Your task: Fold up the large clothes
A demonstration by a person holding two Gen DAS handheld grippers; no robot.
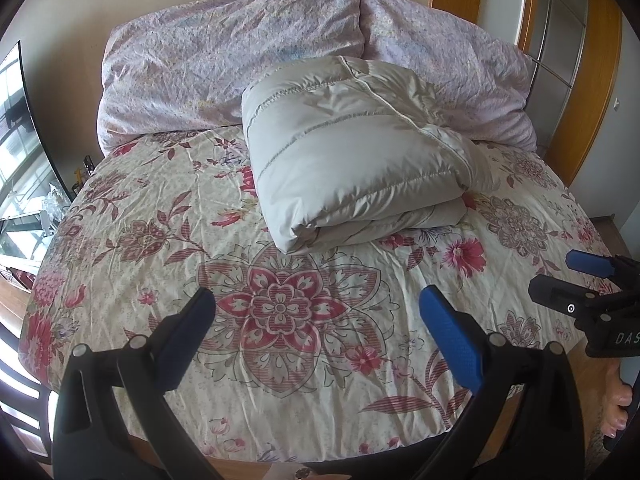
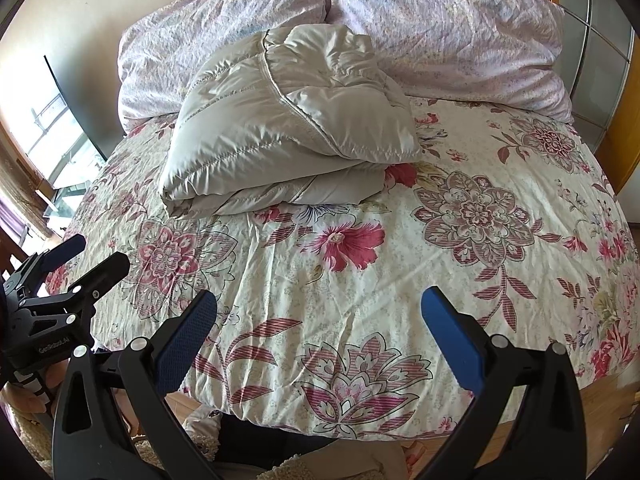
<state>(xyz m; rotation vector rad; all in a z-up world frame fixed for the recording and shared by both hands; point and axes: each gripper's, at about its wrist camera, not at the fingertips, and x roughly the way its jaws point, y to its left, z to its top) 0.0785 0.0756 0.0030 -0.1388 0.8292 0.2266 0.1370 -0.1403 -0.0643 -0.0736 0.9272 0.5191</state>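
Pale grey quilted puffer coat (image 1: 352,148) lies folded at twelve o'clock on the floral bed (image 1: 168,240); I hold both grippers' fingers (image 1: 450,336) spread, empty, seemingly finished.

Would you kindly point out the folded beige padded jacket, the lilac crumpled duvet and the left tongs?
Folded beige padded jacket (image 1: 352,152): left wrist view, top quilted panel.
Lilac crumpled duvet (image 2: 440,28): right wrist view, right-hand mound.
Left tongs (image 1: 316,336): left wrist view, midway between tips.

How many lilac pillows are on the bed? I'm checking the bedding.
2: one pillow at the head on the left, the other pillow beside it on the right, behind the folded grey jacket.
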